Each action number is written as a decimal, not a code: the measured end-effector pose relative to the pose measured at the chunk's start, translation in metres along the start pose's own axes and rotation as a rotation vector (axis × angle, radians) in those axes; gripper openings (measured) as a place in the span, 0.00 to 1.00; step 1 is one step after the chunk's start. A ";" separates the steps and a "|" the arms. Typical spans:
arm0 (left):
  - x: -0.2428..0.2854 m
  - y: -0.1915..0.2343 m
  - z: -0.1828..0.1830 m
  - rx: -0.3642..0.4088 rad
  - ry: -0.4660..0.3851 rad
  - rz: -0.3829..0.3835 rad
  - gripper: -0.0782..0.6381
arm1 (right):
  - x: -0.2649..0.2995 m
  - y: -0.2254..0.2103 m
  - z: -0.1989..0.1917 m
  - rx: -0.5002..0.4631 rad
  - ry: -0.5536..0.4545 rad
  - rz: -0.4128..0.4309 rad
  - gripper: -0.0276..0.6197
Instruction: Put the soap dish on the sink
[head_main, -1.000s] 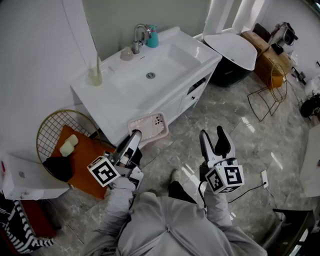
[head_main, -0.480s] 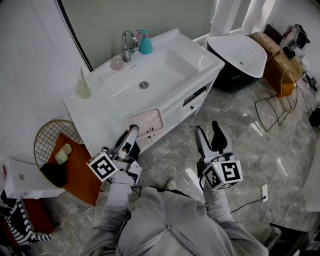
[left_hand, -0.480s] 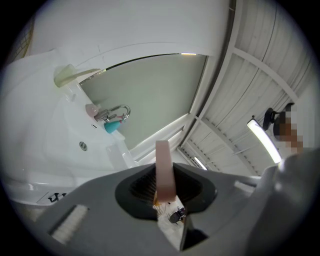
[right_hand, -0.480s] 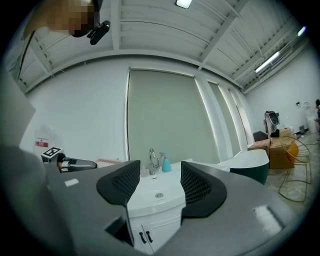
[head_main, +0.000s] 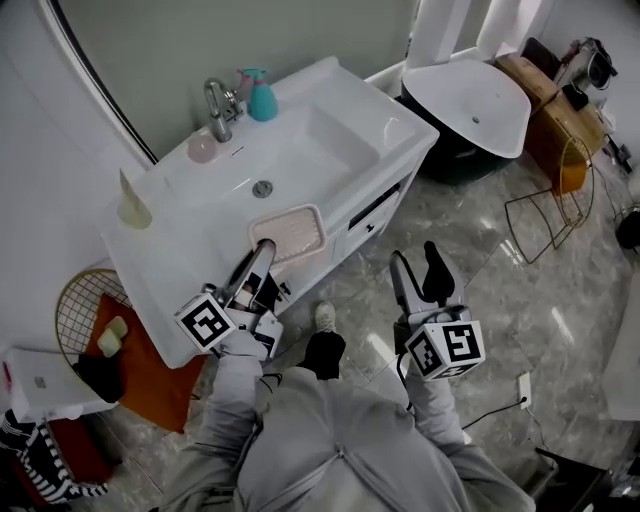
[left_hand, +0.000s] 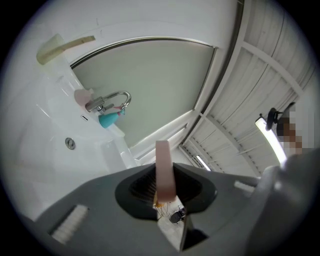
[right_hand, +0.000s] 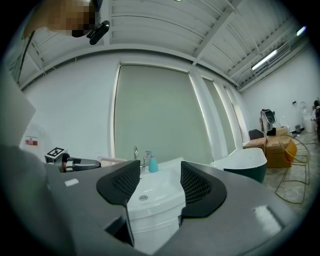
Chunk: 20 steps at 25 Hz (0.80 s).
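Head view. Left tool (head_main: 262, 250) pinching the near rim of the pink soap dish (head_main: 290, 231). Dish lying flat over the front edge of the white sink (head_main: 345, 135), just in front of the basin and its drain (head_main: 262, 188); touching the worktop or just above it, impossible to tell. At the back of the sink, a chrome faucet (head_main: 218, 100) with a teal bottle (head_main: 262, 100) just beside it. Right tool (head_main: 425, 283) held out over the marble floor (head_main: 500, 290), well apart from the sink, jaws spread, nothing between them.

Left gripper view. Jaws pressed onto the soap dish (left_hand: 164, 170), seen edge-on as a thin pink strip standing up between the two dark pads. Beyond the dish, the white sink with drain (left_hand: 70, 143), faucet (left_hand: 107, 100) and teal bottle (left_hand: 107, 120).

Right gripper view. Jaws wide apart and empty, only the sink (right_hand: 155, 192) showing through the gap. Faucet (right_hand: 135, 152) and teal bottle (right_hand: 152, 162) at the sink's far edge. Off to the left, the left tool with the pink dish (right_hand: 111, 161) at its tip.
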<state>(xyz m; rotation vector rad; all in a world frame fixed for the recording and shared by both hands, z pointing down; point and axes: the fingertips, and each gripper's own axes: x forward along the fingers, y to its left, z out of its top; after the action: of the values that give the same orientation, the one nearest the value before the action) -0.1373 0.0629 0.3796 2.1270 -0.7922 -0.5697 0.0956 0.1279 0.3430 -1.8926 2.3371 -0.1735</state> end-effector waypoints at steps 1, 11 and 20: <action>0.012 0.009 0.001 0.005 0.009 0.015 0.29 | 0.008 -0.009 -0.001 0.000 0.001 -0.010 0.42; 0.157 0.086 0.040 -0.064 0.051 -0.021 0.29 | 0.153 -0.070 0.011 -0.035 0.048 -0.038 0.42; 0.234 0.139 0.058 -0.135 0.056 -0.014 0.29 | 0.236 -0.091 0.012 -0.054 0.096 -0.026 0.42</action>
<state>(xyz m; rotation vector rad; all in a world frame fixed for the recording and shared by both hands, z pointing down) -0.0559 -0.1998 0.4249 2.0173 -0.6891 -0.5524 0.1364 -0.1220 0.3400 -1.9834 2.4023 -0.2103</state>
